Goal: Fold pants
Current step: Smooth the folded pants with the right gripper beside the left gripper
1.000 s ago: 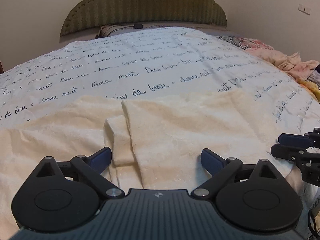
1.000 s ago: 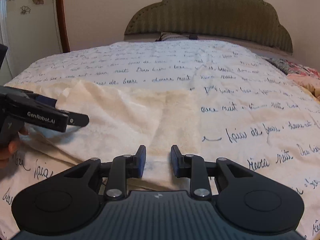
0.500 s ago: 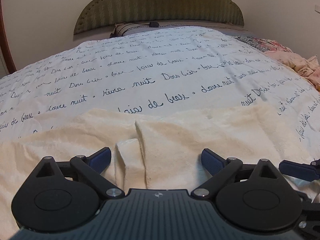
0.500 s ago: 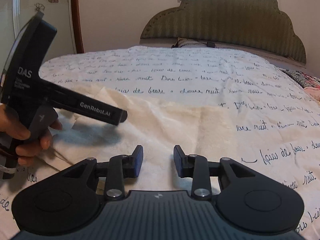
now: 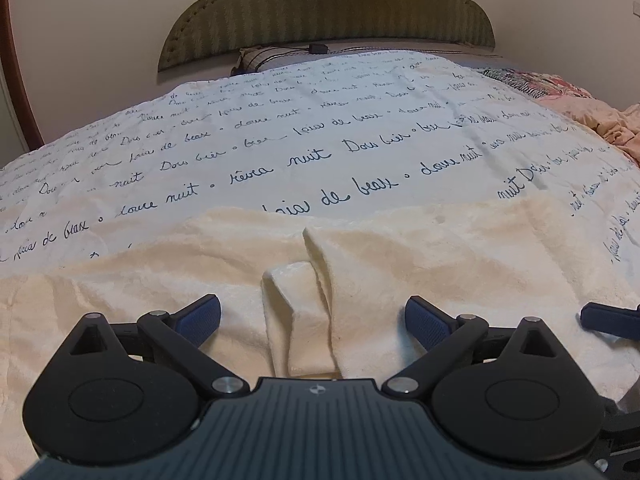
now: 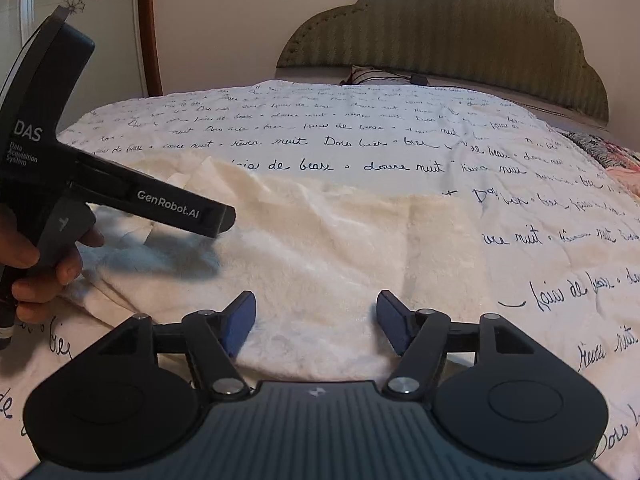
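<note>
Right gripper: its jaws have just been opening and now stand wide, where a second ago they were narrow; cream fabric lies under the gap, and neither pad presses on it.
Left gripper: jaws spread wide as before, nothing clamped; the overlapping folds of the pants lie between and below the blue pads.
Pants: cream, fleecy, spread flat across the near part of the bed, filling the 6 o'clock half of both wrist views; in the left view one layer overlaps another at about 6 o'clock from the middle.
View change, left: the headboard sits more centred than a second ago, and the pink bedding at 2 o'clock shows less.
View change, right: the left gripper's body, a small sliver at 9 o'clock a second ago, now fills the 9 to 10 o'clock area.
Hand: fingers wrapped round that gripper's handle, cut off by the frame's left edge.
Bedspread: white with dark cursive script, lying beyond the pants.
Hidden: the pants' near edge lies under both gripper bodies; the waistband and leg ends cannot be told apart.
Cut off: in the left view only one blue fingertip of the right gripper shows, at 3 o'clock.
</note>
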`<state>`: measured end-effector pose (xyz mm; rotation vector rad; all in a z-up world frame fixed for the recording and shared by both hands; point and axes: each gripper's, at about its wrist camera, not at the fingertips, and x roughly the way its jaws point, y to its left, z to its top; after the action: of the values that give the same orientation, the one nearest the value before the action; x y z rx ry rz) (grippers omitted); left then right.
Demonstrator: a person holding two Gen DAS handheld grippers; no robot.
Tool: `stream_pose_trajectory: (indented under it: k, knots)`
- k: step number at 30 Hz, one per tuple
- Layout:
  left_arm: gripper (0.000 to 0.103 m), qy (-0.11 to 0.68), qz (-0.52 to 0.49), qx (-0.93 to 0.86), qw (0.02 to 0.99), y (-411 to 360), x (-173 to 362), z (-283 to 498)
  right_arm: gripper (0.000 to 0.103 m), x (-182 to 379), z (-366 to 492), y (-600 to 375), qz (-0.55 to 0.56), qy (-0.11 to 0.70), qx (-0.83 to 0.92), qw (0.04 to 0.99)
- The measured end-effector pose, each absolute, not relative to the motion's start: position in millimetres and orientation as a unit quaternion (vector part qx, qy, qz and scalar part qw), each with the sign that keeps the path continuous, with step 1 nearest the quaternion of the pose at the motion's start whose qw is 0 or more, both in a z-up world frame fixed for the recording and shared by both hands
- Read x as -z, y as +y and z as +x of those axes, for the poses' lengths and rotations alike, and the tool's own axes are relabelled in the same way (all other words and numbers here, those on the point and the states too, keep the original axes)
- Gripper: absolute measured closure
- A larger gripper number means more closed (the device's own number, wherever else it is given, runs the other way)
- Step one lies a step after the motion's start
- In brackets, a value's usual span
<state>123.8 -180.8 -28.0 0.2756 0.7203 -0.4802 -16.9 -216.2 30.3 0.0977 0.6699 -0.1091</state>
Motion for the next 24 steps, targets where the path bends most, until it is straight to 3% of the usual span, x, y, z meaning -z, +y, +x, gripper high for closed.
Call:
stream_pose_trajectory:
  k: [2, 16, 20, 24]
  knots:
    - [0.002, 0.349, 0.130, 0.232, 0.899, -177.0, 28.2, 123.5, 0.031, -31.4, -17.8, -217.1, 0.052, 0.329, 0.058, 0.941]
    - [0.002, 0.342, 0.107, 0.226, 0.906, -143.7, 25.4, 123.9, 0.032, -52.9, -17.8, -198.2, 0.028, 0.272, 0.073, 0.959]
    - [0.003, 0.331, 0.105, 0.224, 0.910, -133.1, 18.3, 126.3, 0.031, -63.2, -11.4, -239.9, 0.032, 0.270, 0.093, 0.958]
    - [0.004, 0.372, 0.067, 0.256, 0.890, -133.2, 18.7, 144.4, 0.031, -59.6, 11.0, -328.0, 0.116, 0.318, 0.071, 0.938]
